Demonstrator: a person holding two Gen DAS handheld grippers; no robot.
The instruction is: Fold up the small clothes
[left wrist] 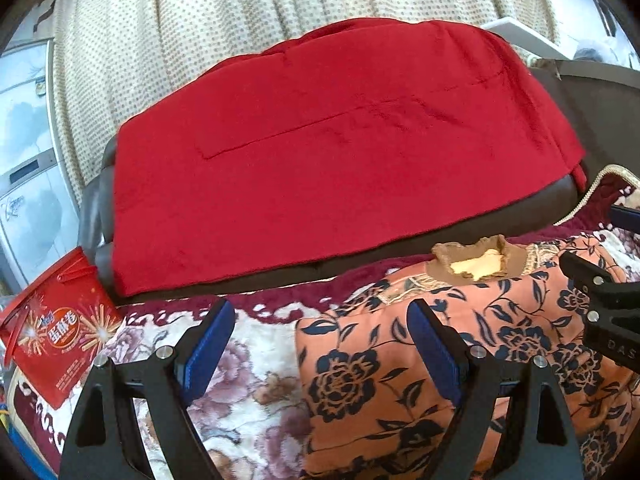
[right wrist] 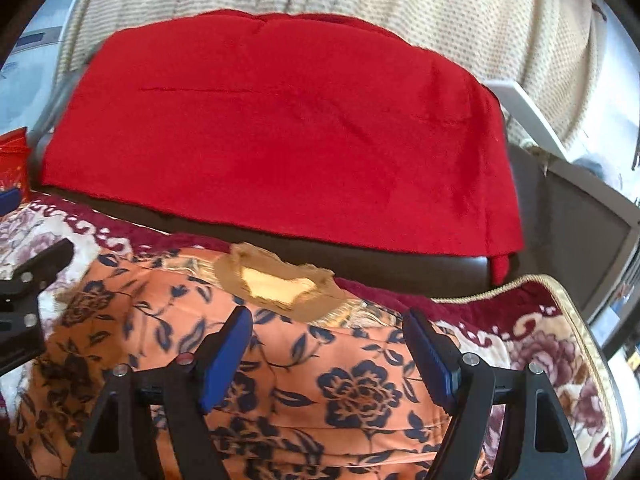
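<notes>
The orange floral top lies flat on the patterned blanket under both my grippers—jaws wide, empty. It looks soft and limp—I'd pinch the shoulder edges beside the collar.

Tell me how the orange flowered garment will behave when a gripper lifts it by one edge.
The orange flowered garment will likely flop and drape: it is soft cloth that shows creases where it lies on the floral blanket. It probably weighs little for its area. Its folded layers may slide apart, since nothing pins them; both the left gripper and right gripper are open.
</notes>
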